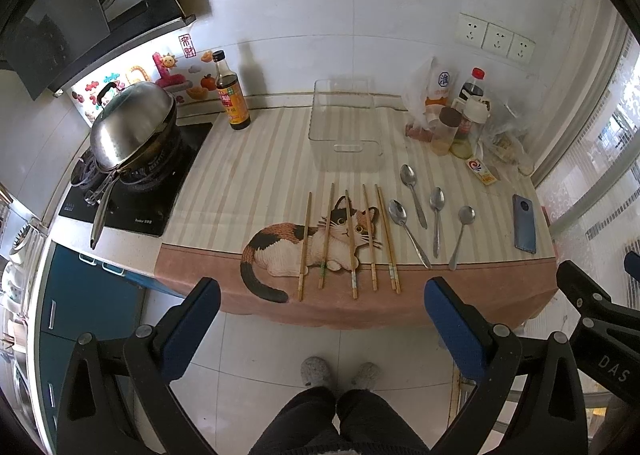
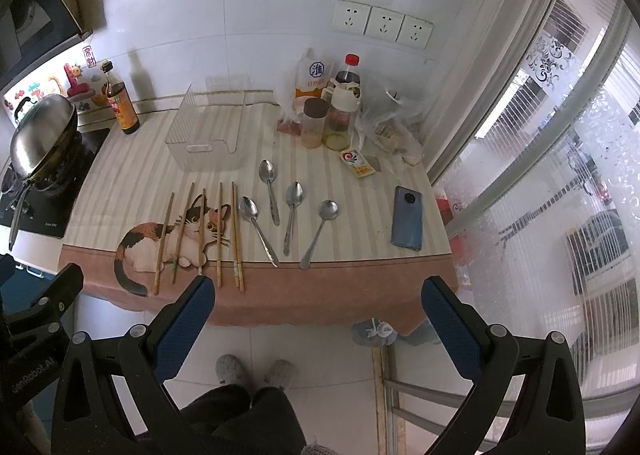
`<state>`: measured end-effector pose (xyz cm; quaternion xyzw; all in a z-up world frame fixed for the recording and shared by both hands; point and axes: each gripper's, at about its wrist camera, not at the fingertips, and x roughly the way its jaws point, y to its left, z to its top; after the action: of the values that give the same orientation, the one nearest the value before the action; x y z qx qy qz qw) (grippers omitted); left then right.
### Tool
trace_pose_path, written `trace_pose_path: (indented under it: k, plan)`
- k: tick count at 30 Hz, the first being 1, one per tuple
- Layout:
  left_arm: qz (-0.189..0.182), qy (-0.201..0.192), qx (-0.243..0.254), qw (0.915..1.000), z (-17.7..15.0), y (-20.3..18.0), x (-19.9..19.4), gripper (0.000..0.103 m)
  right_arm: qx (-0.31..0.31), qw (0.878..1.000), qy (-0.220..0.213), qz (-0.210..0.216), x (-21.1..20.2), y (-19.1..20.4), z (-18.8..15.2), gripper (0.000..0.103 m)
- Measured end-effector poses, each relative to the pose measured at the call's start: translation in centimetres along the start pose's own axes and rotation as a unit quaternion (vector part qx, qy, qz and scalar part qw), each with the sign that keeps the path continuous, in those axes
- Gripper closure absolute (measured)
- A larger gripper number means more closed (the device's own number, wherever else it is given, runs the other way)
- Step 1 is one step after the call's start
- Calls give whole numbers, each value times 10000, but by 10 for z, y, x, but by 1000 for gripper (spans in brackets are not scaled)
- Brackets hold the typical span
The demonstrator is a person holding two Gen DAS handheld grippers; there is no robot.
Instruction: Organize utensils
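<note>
Several wooden chopsticks (image 1: 351,239) (image 2: 200,235) lie side by side on the cat-print tablecloth (image 1: 224,179) (image 2: 132,179), near its front edge. Several metal spoons (image 1: 436,221) (image 2: 293,215) lie just right of them. A clear plastic bin (image 1: 345,127) (image 2: 208,131) stands empty behind the utensils. My left gripper (image 1: 322,295) is open and empty, held in front of the table edge below the chopsticks. My right gripper (image 2: 318,293) is open and empty, in front of the table edge below the spoons.
A dark sauce bottle (image 1: 231,93) (image 2: 120,99) stands at the back left. A lidded wok (image 1: 132,123) (image 2: 42,135) sits on the stove at left. Bottles, jars and bags (image 1: 460,119) (image 2: 332,111) crowd the back right. A blue phone (image 1: 525,222) (image 2: 408,218) lies at the right.
</note>
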<state>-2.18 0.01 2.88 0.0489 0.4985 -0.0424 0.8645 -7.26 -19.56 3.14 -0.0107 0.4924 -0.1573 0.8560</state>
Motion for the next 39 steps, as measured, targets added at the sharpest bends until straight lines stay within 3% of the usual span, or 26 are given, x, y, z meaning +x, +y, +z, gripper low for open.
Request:
trace_pose_path:
  k: [20,23,27,31,32,35,37,39]
  plan:
    - [-13,-20,-40,10000,4,-7,-2,0,9,10000,-16,-5,4,-8,2,0]
    - [-28,-276,-33,9996,13,-13,4,0,46,9999,-77,91,10,-12,6,0]
    - [321,-619,-79,9975,28,1,26,0,22,9979,-352,549,29,-12,14,0]
    - [698,-639,-282,9951,41,29,61,0,129,9958,-184,892,69,1,21,1]
    - [764,-604,-324,9947,43,36,70,0,170,9955,-110,926,83,6,23,3]
    - [863,-321,-496,9945,50,59,111,0,232,9952,125,947,122,23,26,21]
    - [804,9,-613,9949,52,73,142,0,243,9936,370,1037,151,34,28,42]
    - [625,427,-757,9943,52,84,179,0,246,9898,688,1224,183,47,30,52]
